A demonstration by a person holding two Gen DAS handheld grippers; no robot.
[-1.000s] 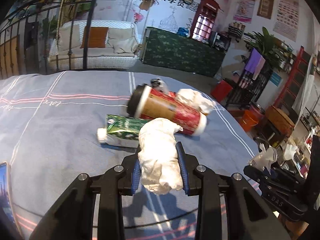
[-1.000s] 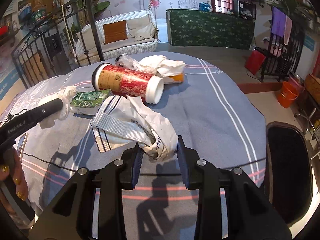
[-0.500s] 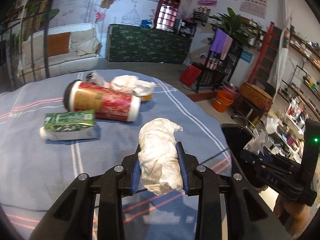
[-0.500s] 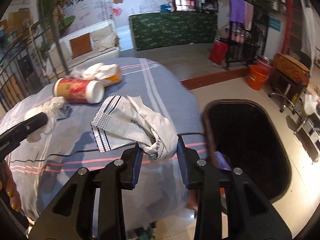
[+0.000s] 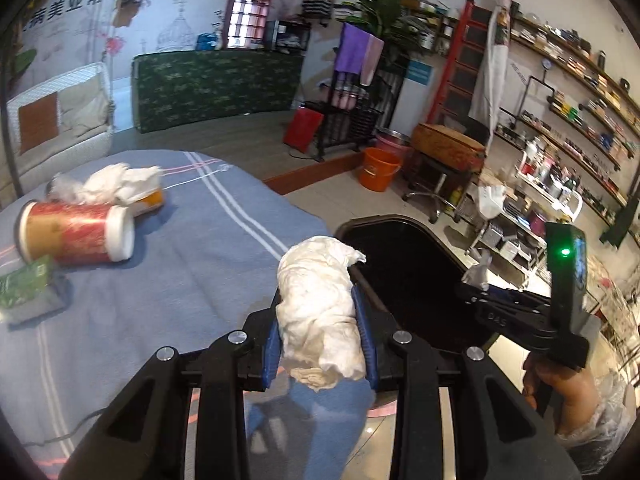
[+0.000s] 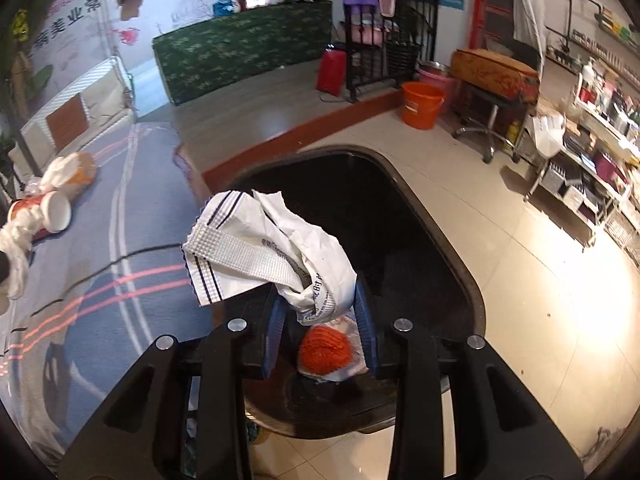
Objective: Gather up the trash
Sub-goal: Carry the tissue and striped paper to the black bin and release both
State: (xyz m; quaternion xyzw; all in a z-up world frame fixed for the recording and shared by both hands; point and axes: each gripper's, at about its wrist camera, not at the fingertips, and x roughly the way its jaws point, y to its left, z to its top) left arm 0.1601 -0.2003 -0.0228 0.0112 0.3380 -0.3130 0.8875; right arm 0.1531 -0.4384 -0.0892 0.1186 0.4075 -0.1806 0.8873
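Observation:
My left gripper is shut on a crumpled white tissue wad, held at the table's right edge beside the black trash bin. My right gripper is shut on a crumpled white striped wrapper and holds it over the open black trash bin. An orange mesh piece lies inside the bin below the wrapper. On the blue tablecloth remain a red canister, a green carton and white tissues. The right gripper's body also shows in the left wrist view.
An orange bucket, a stool and shelves stand on the tiled floor beyond the bin. A sofa and a green-covered counter are at the back.
Both grippers have swung right from the table toward the bin with their loads. The right gripper is now over the bin opening; the left has reached the table edge.

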